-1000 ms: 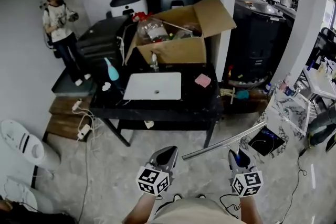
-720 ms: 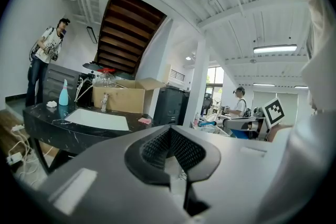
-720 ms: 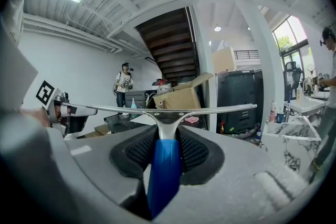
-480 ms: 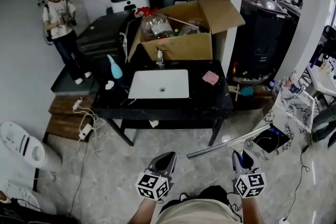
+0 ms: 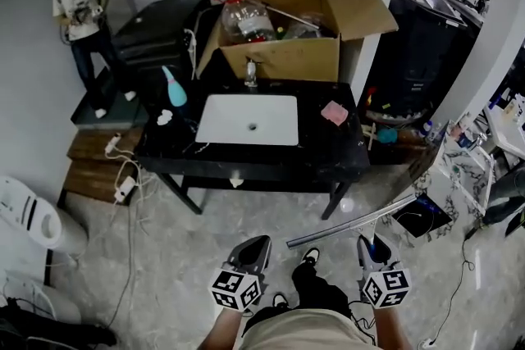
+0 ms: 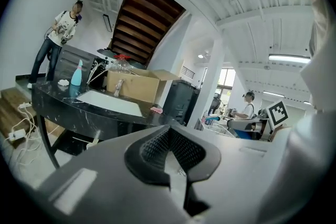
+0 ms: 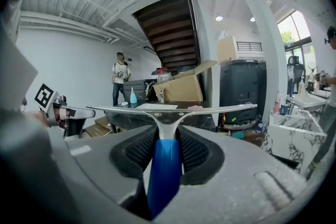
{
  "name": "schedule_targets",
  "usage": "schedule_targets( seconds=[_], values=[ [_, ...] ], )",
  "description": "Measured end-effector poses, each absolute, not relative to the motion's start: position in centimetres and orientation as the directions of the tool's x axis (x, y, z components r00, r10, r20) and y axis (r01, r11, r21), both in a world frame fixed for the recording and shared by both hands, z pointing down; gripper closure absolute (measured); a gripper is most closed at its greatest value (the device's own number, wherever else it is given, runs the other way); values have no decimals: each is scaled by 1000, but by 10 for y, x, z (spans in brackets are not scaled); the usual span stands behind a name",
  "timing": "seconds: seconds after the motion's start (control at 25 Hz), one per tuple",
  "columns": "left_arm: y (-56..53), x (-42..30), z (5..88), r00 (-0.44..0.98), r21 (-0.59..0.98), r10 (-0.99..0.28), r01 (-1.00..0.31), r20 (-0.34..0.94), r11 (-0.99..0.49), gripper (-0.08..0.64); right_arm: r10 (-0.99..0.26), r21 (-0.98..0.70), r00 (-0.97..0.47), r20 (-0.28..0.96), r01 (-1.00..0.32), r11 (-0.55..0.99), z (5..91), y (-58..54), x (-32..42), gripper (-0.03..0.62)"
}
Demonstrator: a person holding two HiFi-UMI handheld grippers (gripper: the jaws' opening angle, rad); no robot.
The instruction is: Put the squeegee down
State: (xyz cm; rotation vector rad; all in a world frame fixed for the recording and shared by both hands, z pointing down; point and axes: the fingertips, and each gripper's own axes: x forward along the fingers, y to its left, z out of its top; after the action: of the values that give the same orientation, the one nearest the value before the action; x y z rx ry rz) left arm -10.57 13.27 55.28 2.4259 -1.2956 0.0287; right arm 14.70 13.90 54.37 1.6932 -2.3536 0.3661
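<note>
Grey stone floor (image 5: 205,234) lies between the person and the black counter (image 5: 328,152) with its white sink (image 5: 248,120), and the squeegee (image 5: 353,221) is in the air, short of the counter: the right tool (image 5: 367,243) grips its blue handle (image 7: 165,176), blade held crosswise, while the left tool (image 5: 253,246) is closed on nothing. Judging by this, the carry is under way, and the next move calls for closing the gap, lowering the blade flat onto bare counter, then parting the jaws. Compared with a second earlier the grip is unchanged and the counter looms slightly larger in the head view.
</note>
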Motion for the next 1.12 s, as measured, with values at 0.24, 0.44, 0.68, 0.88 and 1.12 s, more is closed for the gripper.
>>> schedule_targets(
  seconds=[0.24, 0.44, 0.68, 0.88, 1.12],
  values=[
    [92, -127, 557, 508, 316, -825, -847, 247, -427, 545, -868, -83, -353, 350, -934, 347, 567, 76, 135, 471],
    [31, -132, 549, 470, 275, -838, -875, 279, -399, 545, -865, -103, -399, 303, -916, 387, 558, 2, 128, 471],
    [-51, -94, 526, 502, 234, -824, -861, 263, -451, 545, -870, -112, -398, 291, -917, 382, 558, -68, 152, 471],
    [-102, -70, 517, 518, 225, -814, -853, 263, -471, 545, -882, -122, -377, 282, -926, 357, 561, -122, 176, 471],
    [-139, -70, 522, 527, 225, -797, -849, 294, -478, 545, -875, -164, -378, 302, -925, 343, 571, -160, 172, 471]
  ],
)
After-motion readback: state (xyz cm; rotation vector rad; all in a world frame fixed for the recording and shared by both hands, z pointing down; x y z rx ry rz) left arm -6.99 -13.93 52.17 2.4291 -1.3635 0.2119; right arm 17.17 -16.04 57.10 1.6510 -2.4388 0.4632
